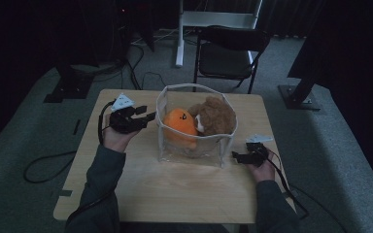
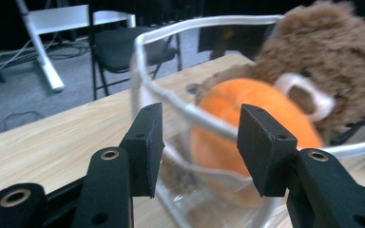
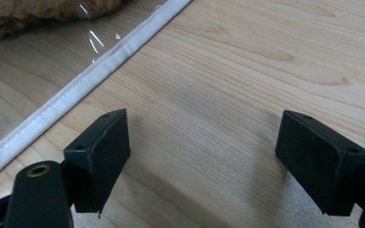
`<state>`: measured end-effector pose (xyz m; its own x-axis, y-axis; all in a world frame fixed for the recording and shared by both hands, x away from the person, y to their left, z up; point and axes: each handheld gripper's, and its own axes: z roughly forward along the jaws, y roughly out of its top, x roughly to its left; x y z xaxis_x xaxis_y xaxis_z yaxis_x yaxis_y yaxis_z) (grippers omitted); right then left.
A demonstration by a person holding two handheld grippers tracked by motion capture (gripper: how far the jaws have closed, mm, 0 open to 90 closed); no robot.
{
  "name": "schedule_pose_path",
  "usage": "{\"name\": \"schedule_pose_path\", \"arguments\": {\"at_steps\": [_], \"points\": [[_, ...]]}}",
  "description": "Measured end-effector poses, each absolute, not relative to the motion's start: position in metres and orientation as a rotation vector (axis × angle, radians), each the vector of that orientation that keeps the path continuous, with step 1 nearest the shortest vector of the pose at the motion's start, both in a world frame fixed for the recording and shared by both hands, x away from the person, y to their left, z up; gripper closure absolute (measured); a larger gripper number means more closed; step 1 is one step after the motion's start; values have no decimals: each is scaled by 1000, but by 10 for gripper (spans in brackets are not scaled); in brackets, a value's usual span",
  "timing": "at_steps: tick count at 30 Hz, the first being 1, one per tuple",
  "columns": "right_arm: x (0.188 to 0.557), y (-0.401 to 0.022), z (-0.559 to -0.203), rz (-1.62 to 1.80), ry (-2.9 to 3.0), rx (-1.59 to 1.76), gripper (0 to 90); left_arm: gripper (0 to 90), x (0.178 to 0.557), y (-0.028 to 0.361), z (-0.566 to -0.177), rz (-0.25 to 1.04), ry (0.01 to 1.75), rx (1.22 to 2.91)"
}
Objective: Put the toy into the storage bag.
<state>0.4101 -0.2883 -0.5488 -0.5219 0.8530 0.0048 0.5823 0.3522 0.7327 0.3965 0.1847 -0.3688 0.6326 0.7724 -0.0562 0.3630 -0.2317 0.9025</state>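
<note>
A clear plastic bag [image 1: 164, 141] with white trim stands open in the middle of the wooden table [image 1: 175, 189]. Inside it lie an orange plush toy [image 1: 178, 124] and a brown teddy bear [image 1: 216, 115]. My left gripper [image 1: 148, 116] is raised beside the bag's left rim, open, nothing between its jaws; in the left gripper view the white rim [image 2: 190, 111] and the orange plush toy [image 2: 247, 109] sit just beyond them. My right gripper [image 1: 235, 156] rests low at the bag's right bottom corner, wide open over bare wood, with the bag's white seam [image 3: 76, 95] to its left.
A black folding chair [image 1: 228, 53] stands behind the table's far edge. Black stand bases [image 1: 301, 97] sit on the grey carpet at both sides, with cables [image 1: 43, 170] on the floor to the left. Bare wood lies in front of the bag.
</note>
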Motion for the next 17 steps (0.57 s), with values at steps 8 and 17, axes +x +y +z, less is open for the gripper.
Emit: {"name": "schedule_pose_path", "arguments": {"at_steps": [8,17], "points": [[410,-288,-549,983,2242,1259,180,519,395,198,-398,496,988,1822],[410,-288,-549,982,2243,1261,180,518,391,206,-438,453,1053,1806]]}}
